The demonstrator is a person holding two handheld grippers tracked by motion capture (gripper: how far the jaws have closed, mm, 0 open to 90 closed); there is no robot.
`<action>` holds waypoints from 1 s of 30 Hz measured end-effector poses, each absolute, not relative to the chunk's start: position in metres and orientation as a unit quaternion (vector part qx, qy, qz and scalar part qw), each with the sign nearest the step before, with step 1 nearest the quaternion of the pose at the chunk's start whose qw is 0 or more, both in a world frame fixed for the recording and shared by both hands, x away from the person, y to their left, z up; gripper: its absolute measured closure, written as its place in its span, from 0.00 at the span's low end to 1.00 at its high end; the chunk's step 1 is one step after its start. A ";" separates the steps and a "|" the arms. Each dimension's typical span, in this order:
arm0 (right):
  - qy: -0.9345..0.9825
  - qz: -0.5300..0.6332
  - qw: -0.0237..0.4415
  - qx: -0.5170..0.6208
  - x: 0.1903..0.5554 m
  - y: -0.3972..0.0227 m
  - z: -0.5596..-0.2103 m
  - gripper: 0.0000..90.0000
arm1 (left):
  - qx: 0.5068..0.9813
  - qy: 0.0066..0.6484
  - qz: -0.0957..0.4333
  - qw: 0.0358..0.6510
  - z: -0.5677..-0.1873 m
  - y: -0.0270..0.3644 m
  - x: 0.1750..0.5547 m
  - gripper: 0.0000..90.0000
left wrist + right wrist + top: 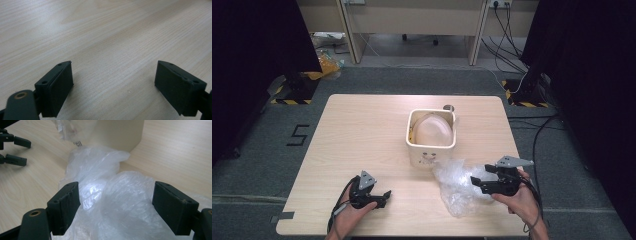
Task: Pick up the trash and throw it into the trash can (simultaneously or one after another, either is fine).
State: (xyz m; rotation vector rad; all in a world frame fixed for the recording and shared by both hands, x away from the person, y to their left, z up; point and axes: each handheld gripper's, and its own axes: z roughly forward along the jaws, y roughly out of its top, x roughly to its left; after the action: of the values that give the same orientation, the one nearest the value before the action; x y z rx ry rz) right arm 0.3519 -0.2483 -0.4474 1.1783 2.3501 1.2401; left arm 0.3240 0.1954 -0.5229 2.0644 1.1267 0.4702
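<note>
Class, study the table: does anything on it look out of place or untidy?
Yes. A crumpled clear plastic bag lies loose on the table beside the cream bin, bunched up, with the right claw open around it.

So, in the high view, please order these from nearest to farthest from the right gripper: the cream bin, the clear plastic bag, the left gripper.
1. The clear plastic bag, crumpled right at the right gripper, between its open jaws.
2. The cream bin, farther up the table near the middle.
3. The left gripper, across the table at the near left edge.
</note>
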 end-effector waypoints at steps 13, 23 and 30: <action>0.818 0.394 0.112 0.404 0.352 -0.239 -0.465 0.23 | 0.802 0.438 0.183 0.363 -0.523 0.196 0.324 0.16; 0.841 0.344 0.120 0.399 0.355 -0.225 -0.487 0.25 | 0.801 0.439 0.184 0.364 -0.523 0.196 0.323 0.16; 0.842 0.342 0.115 0.402 0.357 -0.229 -0.494 0.57 | 0.802 0.439 0.183 0.363 -0.523 0.196 0.323 0.16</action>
State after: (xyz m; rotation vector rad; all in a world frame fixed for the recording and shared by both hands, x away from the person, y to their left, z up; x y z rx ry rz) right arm 0.3571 -0.2292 -0.4941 1.1794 2.4671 1.0011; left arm 0.3227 0.1959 -0.5229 2.0640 1.1293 0.4721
